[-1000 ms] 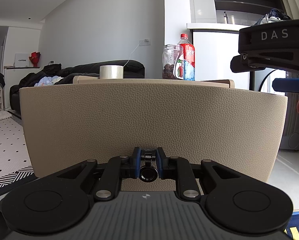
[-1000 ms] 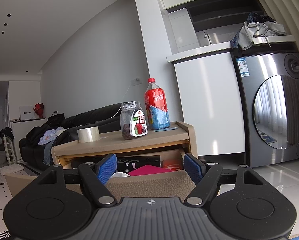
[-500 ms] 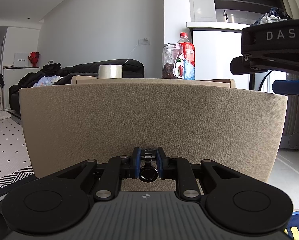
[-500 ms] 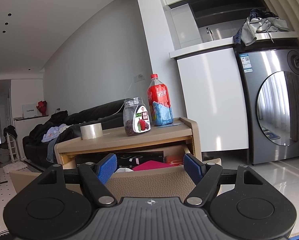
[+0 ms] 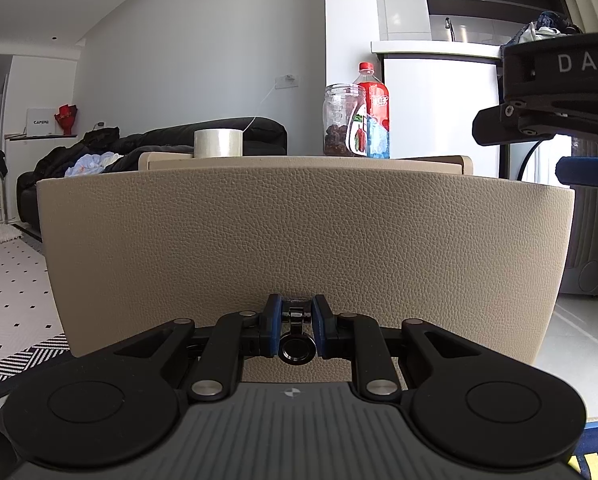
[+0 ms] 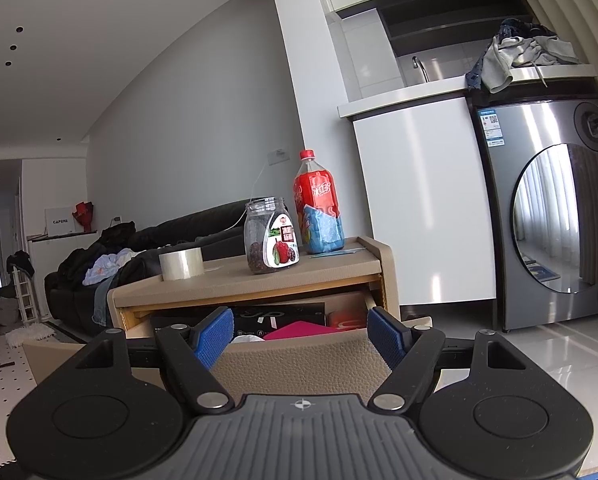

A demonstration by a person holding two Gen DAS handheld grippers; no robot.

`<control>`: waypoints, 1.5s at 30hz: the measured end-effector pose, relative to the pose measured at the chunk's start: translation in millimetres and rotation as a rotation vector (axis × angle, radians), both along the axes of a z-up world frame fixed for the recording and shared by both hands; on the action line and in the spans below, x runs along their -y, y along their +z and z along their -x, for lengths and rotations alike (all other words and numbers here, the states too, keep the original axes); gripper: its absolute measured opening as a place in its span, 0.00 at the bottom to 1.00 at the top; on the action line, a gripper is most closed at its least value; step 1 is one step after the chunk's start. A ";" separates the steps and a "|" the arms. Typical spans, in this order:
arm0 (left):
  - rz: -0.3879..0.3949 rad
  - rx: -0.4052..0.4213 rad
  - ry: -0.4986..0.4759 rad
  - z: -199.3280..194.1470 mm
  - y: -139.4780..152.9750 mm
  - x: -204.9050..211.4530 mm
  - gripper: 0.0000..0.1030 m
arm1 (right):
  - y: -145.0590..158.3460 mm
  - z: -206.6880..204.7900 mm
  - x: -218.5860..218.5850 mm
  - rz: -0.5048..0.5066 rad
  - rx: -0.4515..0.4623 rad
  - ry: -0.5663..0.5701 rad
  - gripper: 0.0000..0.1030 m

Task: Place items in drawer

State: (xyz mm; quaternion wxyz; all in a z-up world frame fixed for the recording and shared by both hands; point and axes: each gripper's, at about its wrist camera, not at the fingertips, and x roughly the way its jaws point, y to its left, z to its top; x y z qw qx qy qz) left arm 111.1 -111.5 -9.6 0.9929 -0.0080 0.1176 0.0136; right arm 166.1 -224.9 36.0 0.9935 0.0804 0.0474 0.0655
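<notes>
Blue-padded fingers of the left gripper [image 5: 295, 328] are pinched together on the small black drawer pull [image 5: 295, 350] at the bottom centre of the left wrist view, level and square to the tan leather-grain drawer front [image 5: 303, 240] that fills the middle of that frame. At the right edge of the same view the right gripper [image 5: 579, 120] shows from the side, black with white lettering, one blue pad pointing left, above the front's top right corner.

In the right wrist view the right gripper [image 6: 299, 340] is held level above the drawer's front edge [image 6: 299, 360], its fingers spread wide apart with nothing between them. The drawer [image 6: 259, 320] stands pulled out under the tan cabinet top [image 6: 227, 280] in the middle of the frame; inside show a black box [image 6: 279, 316], a pink flat item [image 6: 299, 328] and something red [image 6: 345, 320]. On top, from left to right, stand a tape roll [image 6: 181, 263], a clear jar [image 6: 271, 246] and a red-capped bottle [image 6: 319, 204], the jar just beside the bottle. A washing machine [image 6: 551, 220] fills the right side.
</notes>
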 end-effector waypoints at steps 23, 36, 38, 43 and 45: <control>0.002 -0.007 -0.004 -10.0 0.8 -3.1 0.18 | -1.4 -0.6 -4.1 0.022 -0.002 0.014 0.75; 0.000 -0.005 -0.006 -15.9 -0.2 -2.8 0.19 | -2.0 -0.1 -2.0 0.018 -0.001 0.010 0.75; 0.001 -0.006 -0.007 -17.0 0.0 -2.8 0.18 | -2.1 -0.3 -1.5 0.016 -0.001 0.010 0.75; 0.000 -0.006 -0.007 -18.5 -0.3 -2.4 0.19 | -1.8 -1.1 -1.2 0.013 -0.001 0.012 0.75; 0.001 -0.007 -0.006 -19.6 -0.3 -2.2 0.19 | -1.4 -1.1 -1.3 0.014 -0.001 0.012 0.75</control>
